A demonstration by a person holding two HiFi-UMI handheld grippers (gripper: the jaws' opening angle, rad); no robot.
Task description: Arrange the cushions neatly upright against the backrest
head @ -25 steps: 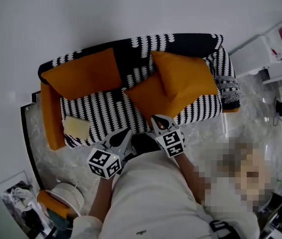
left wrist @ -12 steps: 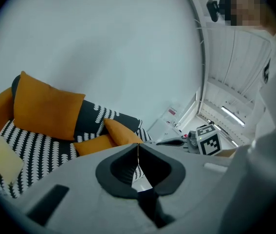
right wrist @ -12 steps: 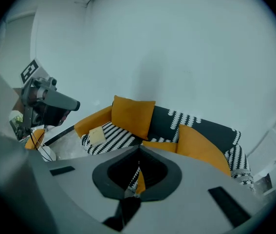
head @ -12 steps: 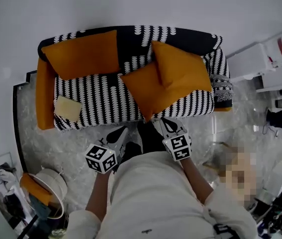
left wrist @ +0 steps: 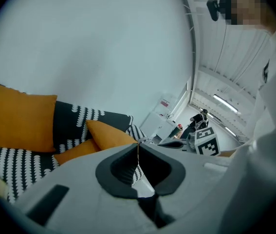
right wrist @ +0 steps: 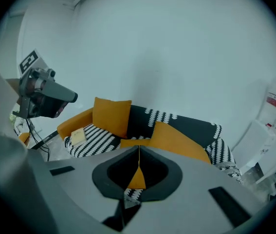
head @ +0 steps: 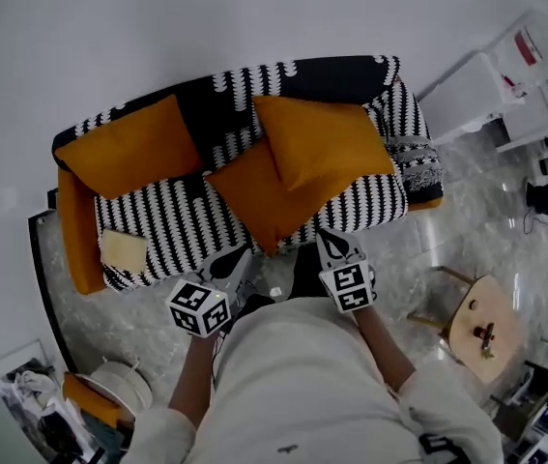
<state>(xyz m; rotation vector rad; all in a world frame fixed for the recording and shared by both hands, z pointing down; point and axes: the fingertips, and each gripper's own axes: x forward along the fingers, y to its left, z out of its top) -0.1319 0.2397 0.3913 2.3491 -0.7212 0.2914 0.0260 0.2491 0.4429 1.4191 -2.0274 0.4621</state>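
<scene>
At six o'clock off the sofa [head: 158, 222], drawn slightly clear of the flat cushion [head: 254, 196] since before. Clenched empty: left hand-held gripper [head: 244, 253], right hand-held gripper [head: 331, 236].

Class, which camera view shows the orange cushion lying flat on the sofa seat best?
The head view: from above, the flat cushion shows almost whole, with only its far corner tucked under the leaning cushion. The left gripper view catches just a low orange strip of it. The right gripper view shows only slivers.
</scene>
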